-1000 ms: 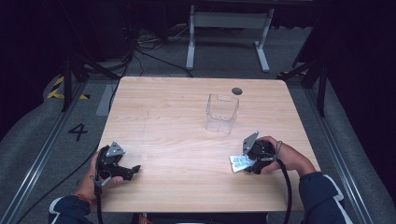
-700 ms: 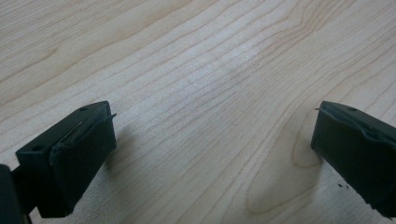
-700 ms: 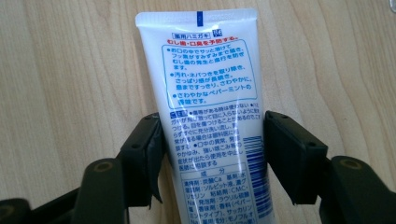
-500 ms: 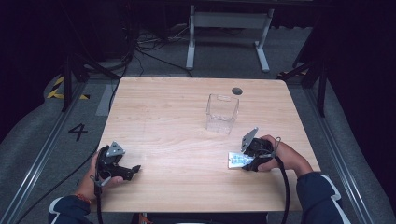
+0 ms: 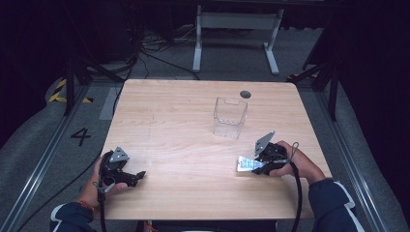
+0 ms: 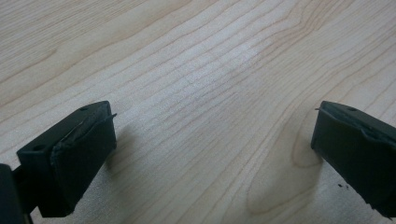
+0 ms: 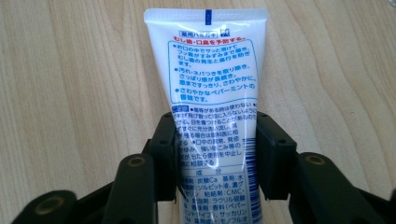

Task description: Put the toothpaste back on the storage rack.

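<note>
With your right tongs [image 7: 215, 140] clamped on the toothpaste tube [image 7: 212, 79] low over the table [image 5: 183, 121] and your left tongs [image 6: 210, 140] apart and idle, you likely next lift it toward the clear box [image 5: 230, 117].

High view overhead, facing forward; gripper views close, seemingly sharing table [image 5: 193, 125]

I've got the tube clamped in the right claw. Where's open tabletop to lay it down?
Most of the table is bare. The widest free patch lies between the left claw and the right claw, nearer than the clear box. The far left half is open too. Only around the box and the tube itself is it tighter.
</note>
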Demonstrator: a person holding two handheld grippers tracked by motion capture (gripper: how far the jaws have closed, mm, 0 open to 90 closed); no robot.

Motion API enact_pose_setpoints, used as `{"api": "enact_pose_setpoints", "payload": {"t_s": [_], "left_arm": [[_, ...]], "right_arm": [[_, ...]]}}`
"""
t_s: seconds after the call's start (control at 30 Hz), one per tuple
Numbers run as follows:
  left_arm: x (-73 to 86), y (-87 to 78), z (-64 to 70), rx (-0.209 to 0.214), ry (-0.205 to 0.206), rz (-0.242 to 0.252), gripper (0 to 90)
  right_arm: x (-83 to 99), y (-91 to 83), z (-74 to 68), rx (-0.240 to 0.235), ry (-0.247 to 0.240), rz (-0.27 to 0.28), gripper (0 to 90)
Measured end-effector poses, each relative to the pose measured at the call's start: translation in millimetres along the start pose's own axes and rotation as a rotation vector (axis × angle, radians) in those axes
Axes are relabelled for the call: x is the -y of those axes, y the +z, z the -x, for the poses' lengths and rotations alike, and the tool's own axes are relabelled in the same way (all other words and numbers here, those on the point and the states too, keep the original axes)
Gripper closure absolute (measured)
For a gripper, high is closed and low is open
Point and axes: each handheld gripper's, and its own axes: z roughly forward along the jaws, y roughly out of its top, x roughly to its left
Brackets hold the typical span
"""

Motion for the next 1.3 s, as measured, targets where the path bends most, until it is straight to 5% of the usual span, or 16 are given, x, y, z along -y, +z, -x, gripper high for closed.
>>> {"api": "enact_pose_setpoints", "payload": {"t_s": [0.17, 0.77, 1.3], "left_arm": [[0.3, 0.0, 0.4, 0.002, -0.006, 0.001, 0.5], [0.2, 0.2, 0.1, 0.002, -0.002, 0.003, 0.5], [0.3, 0.0, 0.4, 0.004, -0.006, 0.000, 0.5]], "right_arm": [[2.3, -1.6, -1.7, 0.009, 0.005, 0.021, 61.1], [40.1, -30.3, -2.9, 0.035, 0.155, 0.395, 65.8], [42.0, -44.7, -8.6, 0.052, 0.174, 0.552, 67.0]]}}
